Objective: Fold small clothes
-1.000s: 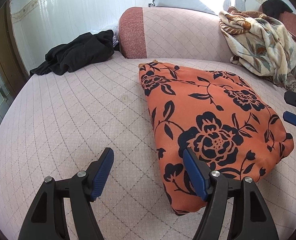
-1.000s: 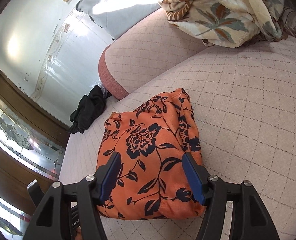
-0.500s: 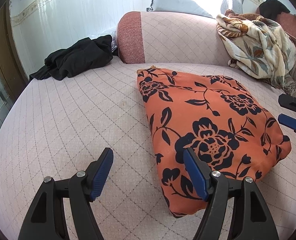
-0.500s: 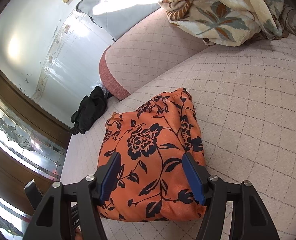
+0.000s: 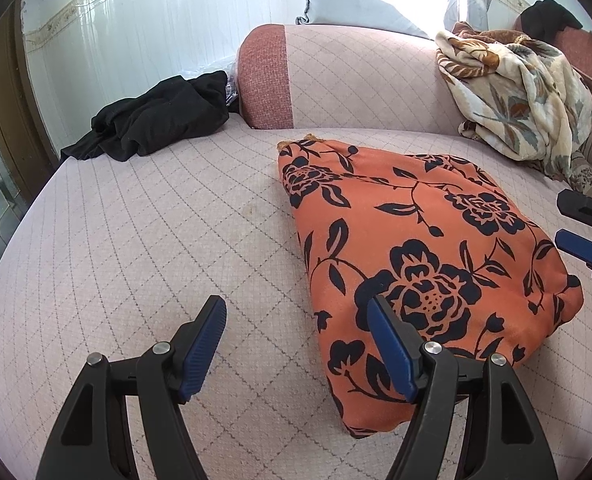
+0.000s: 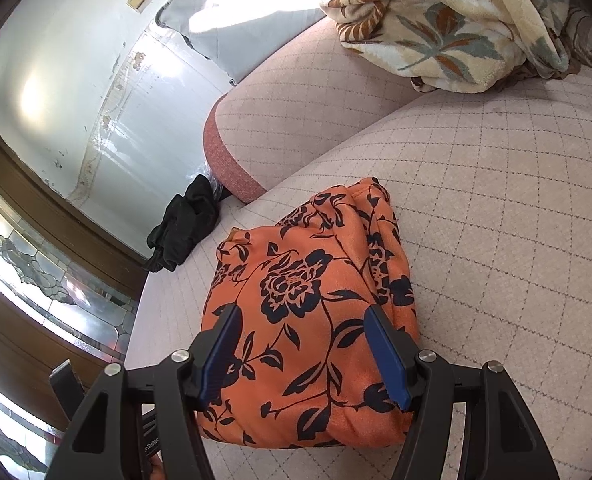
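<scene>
Orange floral garment (image 5: 416,256) lies folded on sofa (image 5: 155,240); black garment (image 5: 155,120) apparently unfolded. Left gripper (image 5: 296,344), right gripper (image 6: 302,350) spread, empty.

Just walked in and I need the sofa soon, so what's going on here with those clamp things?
A person holds a gripper in each hand over an orange floral garment that lies folded into a compact bundle on the quilted sofa seat. The left gripper and the right gripper both hover open at its near edge, gripping nothing. A crumpled black garment lies at the far end, not folded yet, and a floral blanket is heaped by the backrest.
</scene>
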The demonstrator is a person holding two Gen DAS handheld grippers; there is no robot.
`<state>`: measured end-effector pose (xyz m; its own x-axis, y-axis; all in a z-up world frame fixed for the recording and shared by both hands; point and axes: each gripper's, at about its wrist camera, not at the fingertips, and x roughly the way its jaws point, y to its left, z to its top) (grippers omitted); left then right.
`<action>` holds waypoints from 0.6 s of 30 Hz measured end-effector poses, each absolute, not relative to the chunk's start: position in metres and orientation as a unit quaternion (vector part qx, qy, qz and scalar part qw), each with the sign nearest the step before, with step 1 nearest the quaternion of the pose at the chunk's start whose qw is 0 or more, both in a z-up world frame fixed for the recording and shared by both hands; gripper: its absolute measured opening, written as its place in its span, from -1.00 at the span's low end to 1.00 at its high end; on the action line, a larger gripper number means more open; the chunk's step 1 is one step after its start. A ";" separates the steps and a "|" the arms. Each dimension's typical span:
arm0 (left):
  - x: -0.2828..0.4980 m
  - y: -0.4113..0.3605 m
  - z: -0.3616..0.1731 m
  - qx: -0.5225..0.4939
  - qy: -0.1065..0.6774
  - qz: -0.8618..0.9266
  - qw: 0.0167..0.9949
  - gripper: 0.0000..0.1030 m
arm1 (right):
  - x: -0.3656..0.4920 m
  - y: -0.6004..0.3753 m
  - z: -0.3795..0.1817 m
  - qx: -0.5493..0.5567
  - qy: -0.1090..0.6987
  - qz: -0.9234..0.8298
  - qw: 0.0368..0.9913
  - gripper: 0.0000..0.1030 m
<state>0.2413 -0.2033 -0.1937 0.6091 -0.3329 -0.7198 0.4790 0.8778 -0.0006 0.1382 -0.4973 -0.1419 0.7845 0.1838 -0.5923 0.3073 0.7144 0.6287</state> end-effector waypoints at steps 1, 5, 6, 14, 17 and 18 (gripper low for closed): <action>0.241 -0.203 -0.194 0.097 0.378 -0.227 0.892 0.43 | 0.138 -0.498 -0.142 0.376 0.326 -0.035 0.867 0.31; 0.241 -0.203 -0.194 0.097 0.378 -0.226 0.893 0.43 | 0.139 -0.498 -0.142 0.375 0.326 -0.036 0.867 0.32; 0.242 -0.203 -0.194 0.096 0.378 -0.226 0.893 0.43 | 0.139 -0.498 -0.142 0.375 0.326 -0.036 0.867 0.31; 0.242 -0.203 -0.194 0.097 0.377 -0.226 0.893 0.43 | 0.140 -0.497 -0.142 0.375 0.325 -0.034 0.867 0.32; 0.242 -0.202 -0.194 0.096 0.377 -0.226 0.893 0.43 | 0.140 -0.498 -0.142 0.376 0.325 -0.036 0.867 0.32; 0.242 -0.202 -0.194 0.096 0.377 -0.225 0.893 0.43 | 0.140 -0.498 -0.142 0.376 0.325 -0.036 0.867 0.31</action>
<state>0.2424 -0.2017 -0.1940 0.6141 -0.3306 -0.7166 0.4747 0.8801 0.0008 0.1397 -0.4978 -0.1422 0.7860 0.1820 -0.5909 0.3067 0.7151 0.6282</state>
